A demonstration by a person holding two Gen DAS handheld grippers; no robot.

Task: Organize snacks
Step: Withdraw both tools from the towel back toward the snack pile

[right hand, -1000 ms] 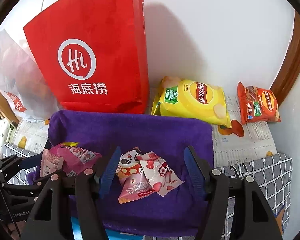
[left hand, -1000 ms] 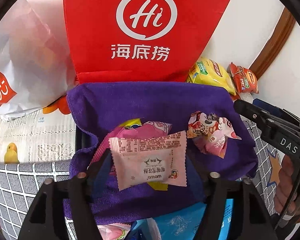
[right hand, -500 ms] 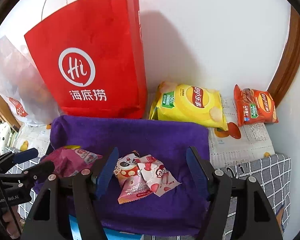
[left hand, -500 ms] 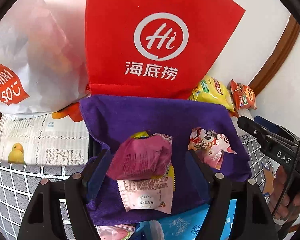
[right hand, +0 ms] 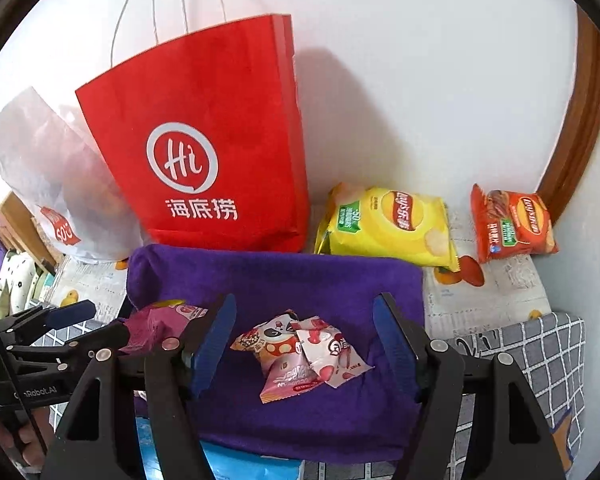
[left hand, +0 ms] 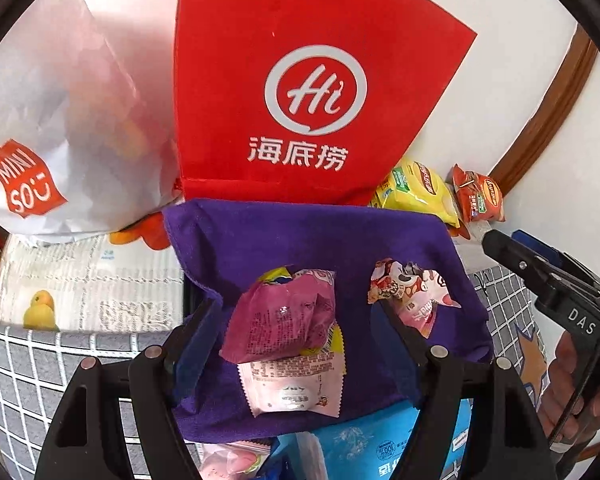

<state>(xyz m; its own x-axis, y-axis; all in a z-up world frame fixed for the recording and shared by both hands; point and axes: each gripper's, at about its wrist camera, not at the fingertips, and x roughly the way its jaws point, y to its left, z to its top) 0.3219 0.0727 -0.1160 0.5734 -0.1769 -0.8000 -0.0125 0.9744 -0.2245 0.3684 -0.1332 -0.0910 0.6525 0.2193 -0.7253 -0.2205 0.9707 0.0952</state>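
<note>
A purple cloth [left hand: 300,236] [right hand: 284,280] lies in front of a red paper bag [left hand: 316,92] [right hand: 204,148]. On it lie a magenta packet [left hand: 284,320] [right hand: 156,324] over a pale pink packet [left hand: 296,388], and a pile of small pink-and-white packets [left hand: 412,296] [right hand: 304,348]. My left gripper [left hand: 296,332] is open and empty, its fingers either side of the magenta and pink packets. My right gripper [right hand: 304,340] is open and empty, its fingers either side of the small pile. A yellow chip bag [right hand: 392,224] and an orange chip bag [right hand: 512,224] lie by the wall.
A white plastic bag [left hand: 60,128] [right hand: 52,184] stands left of the red bag. A blue packet [left hand: 380,444] sticks out below the cloth's near edge. Printed paper [right hand: 496,284] and a grey checked cover [left hand: 28,364] lie beneath. A brown wooden frame [right hand: 580,128] runs up the right.
The pale pink packet has dropped from between my left fingers onto the cloth, with the magenta packet lying over it. Both grippers have drawn back and up.
</note>
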